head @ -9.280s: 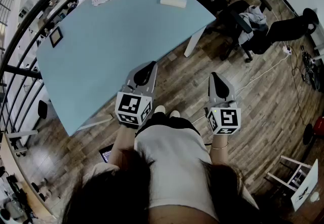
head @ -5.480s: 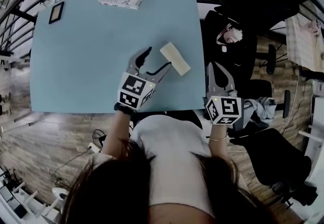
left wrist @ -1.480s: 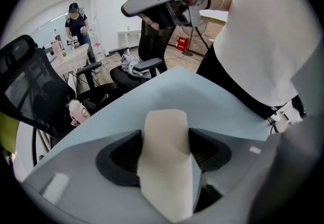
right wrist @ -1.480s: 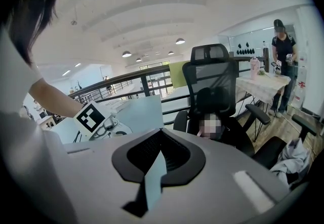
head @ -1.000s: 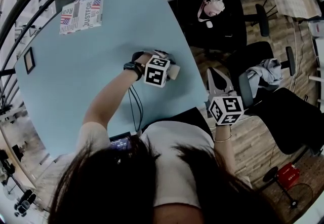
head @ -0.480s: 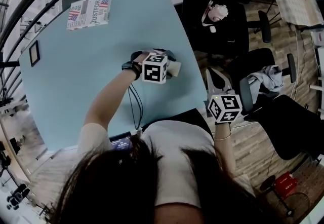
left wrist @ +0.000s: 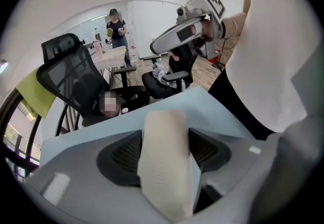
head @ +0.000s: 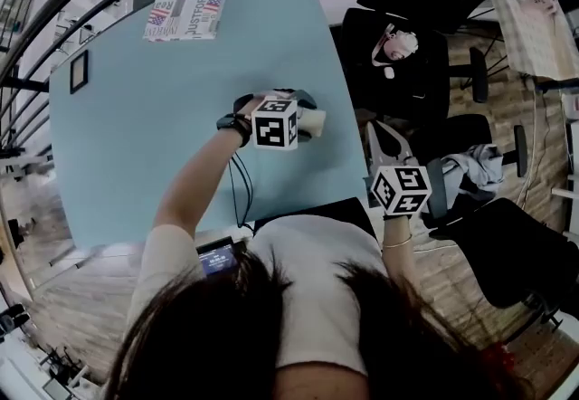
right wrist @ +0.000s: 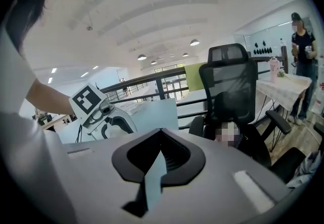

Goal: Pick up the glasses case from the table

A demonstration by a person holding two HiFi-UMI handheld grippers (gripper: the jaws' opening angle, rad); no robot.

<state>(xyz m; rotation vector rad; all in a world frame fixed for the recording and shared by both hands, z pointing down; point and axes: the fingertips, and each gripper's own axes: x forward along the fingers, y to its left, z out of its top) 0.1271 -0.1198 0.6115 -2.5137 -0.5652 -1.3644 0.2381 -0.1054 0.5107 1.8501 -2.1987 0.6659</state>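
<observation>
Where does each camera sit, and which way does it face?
Head view: on the person's head, facing steeply down at the table; hair, arms, left hand-held gripper, right hand-held gripper show.
Left gripper view: on the left one, along its jaws shut on the glasses case; white shirt shows.
Right gripper view: on the right one, facing an office chair past shut jaws; an arm shows.
Shared: each gripper view catches the other hand-held gripper.

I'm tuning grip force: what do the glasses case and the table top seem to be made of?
Glasses case: cream, matte, with a fine grained texture, so probably fabric or leatherette; which one is unclear. Table top: pale blue, smooth and even with little shine, likely laminate or painted board.
</observation>
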